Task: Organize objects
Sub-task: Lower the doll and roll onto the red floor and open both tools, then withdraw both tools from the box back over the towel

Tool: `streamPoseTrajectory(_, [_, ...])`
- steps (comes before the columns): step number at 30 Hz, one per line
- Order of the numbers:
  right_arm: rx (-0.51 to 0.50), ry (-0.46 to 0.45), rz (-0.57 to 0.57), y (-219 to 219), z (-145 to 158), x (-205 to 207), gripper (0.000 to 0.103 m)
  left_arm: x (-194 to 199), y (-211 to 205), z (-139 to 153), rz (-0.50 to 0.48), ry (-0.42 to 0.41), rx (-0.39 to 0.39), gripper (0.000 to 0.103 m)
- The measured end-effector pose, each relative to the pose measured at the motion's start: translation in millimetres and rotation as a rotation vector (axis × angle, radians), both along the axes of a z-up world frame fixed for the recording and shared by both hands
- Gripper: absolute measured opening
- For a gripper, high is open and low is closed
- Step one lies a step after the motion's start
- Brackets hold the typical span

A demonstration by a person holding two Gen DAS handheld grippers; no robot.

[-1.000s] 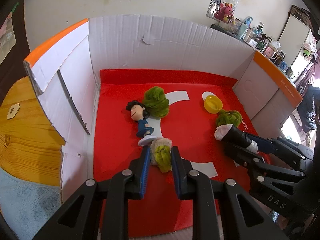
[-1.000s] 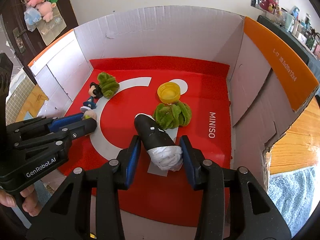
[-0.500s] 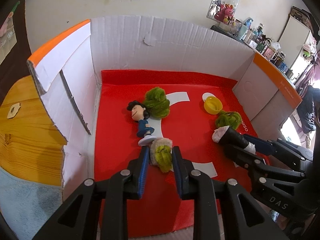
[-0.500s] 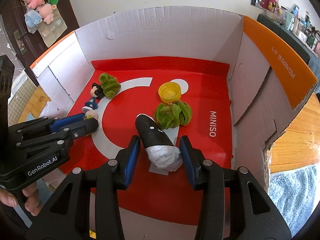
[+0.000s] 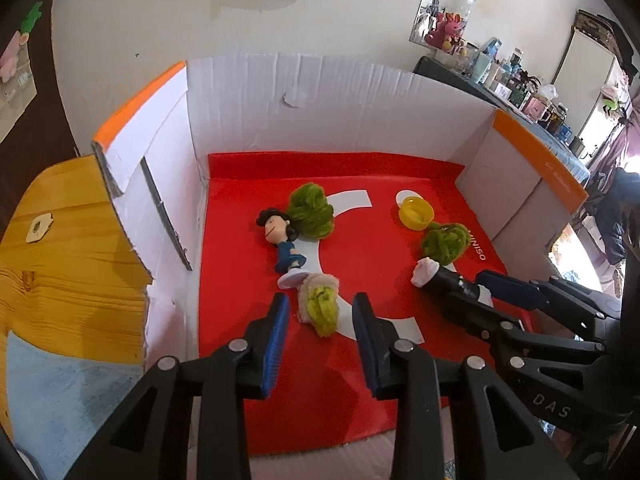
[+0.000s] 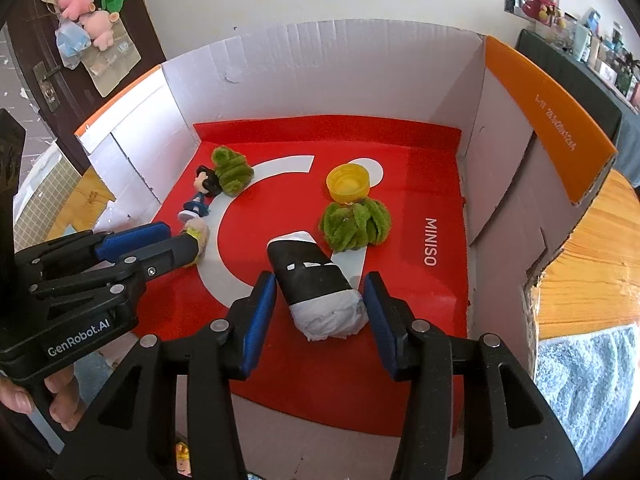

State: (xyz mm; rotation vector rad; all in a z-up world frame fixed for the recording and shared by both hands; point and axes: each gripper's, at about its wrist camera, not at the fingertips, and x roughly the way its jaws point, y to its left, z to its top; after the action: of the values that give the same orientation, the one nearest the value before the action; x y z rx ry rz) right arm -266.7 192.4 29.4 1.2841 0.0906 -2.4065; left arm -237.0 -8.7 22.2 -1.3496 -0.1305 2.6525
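Left wrist view: left gripper (image 5: 321, 308), jaws just opened and standing apart, a gap on each side of the fuzzy yellow-green and cream toy (image 5: 320, 304) lying between the fingertips on the red liner (image 5: 240, 280); neither pad presses on it. Just beyond the toy, touching or nearly touching it, a small figurine (image 5: 284, 240) with black hair and blue dress, lying on its side with its white base toward the toy. Behind the figurine's head, a green fuzzy ball (image 5: 311, 213).

Right wrist view: right gripper (image 6: 320, 300), jaws likewise just widened, a black roll with white wrapped ends (image 6: 316, 286) lying on the liner between them; a gap shows at each pad, so no grip. Beyond the roll, a second green fuzzy ball (image 6: 355, 225); touching its far side, a yellow cap (image 6: 347, 183), hollow side up.

Container: white cardboard box (image 5: 340, 108) with orange-edged flaps, red liner bearing white markings and the word MINISO. Box rests on a wooden table (image 5: 60, 272). A person's fingers (image 6: 60, 404) hold the left gripper's handle.
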Motion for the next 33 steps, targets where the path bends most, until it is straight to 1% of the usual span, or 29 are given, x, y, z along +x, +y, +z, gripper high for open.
streamPoseTrajectory(3, [-0.001,0.005,0.003,-2,2,3,0.045,3,0,2,-0.001,0.003,0.003,0.034])
streamPoseTrajectory(5, [-0.004,0.009,0.004,-2,3,4,0.051,6,-1,4,-0.001,0.005,0.005,0.034])
streamPoseTrajectory(6, [-0.004,0.011,0.004,-2,4,5,0.052,7,-1,4,0.0,0.006,0.004,0.034])
streamPoseTrajectory(9, [-0.006,0.016,0.003,-3,7,7,0.052,10,-1,6,0.003,0.01,0.005,0.034])
streamPoseTrajectory(12, [-0.01,0.021,0.003,-3,9,9,0.052,13,-2,8,0.008,0.015,0.002,0.041])
streamPoseTrajectory(14, [-0.011,0.024,0.004,-3,11,11,0.053,16,-2,9,0.01,0.02,0.0,0.042])
streamPoseTrajectory(16, [-0.011,0.028,0.005,-4,12,13,0.055,18,-2,11,0.008,0.023,0.002,0.042])
streamPoseTrajectory(18, [-0.013,0.034,0.005,-5,15,16,0.061,21,-2,13,0.009,0.027,0.0,0.042])
streamPoseTrajectory(19, [-0.014,0.036,0.004,-4,15,17,0.062,22,-2,14,0.01,0.028,0.0,0.043])
streamPoseTrajectory(22, [-0.017,0.044,0.004,-3,18,21,0.062,26,-2,16,0.014,0.036,-0.002,0.05])
streamPoseTrajectory(25, [-0.018,0.051,0.005,-3,21,24,0.063,31,-3,19,0.017,0.041,-0.001,0.05])
streamPoseTrajectory(27, [-0.02,0.056,0.005,-3,23,28,0.067,34,-4,20,0.019,0.045,0.0,0.05])
streamPoseTrajectory(29, [-0.021,0.063,0.006,-3,26,31,0.068,36,-5,22,0.02,0.047,0.001,0.051])
streamPoseTrajectory(31, [-0.024,0.069,0.007,-3,29,35,0.068,40,-6,23,0.025,0.052,0.001,0.057])
streamPoseTrajectory(33, [-0.026,0.074,0.007,-3,31,38,0.068,44,-7,26,0.03,0.061,-0.001,0.06])
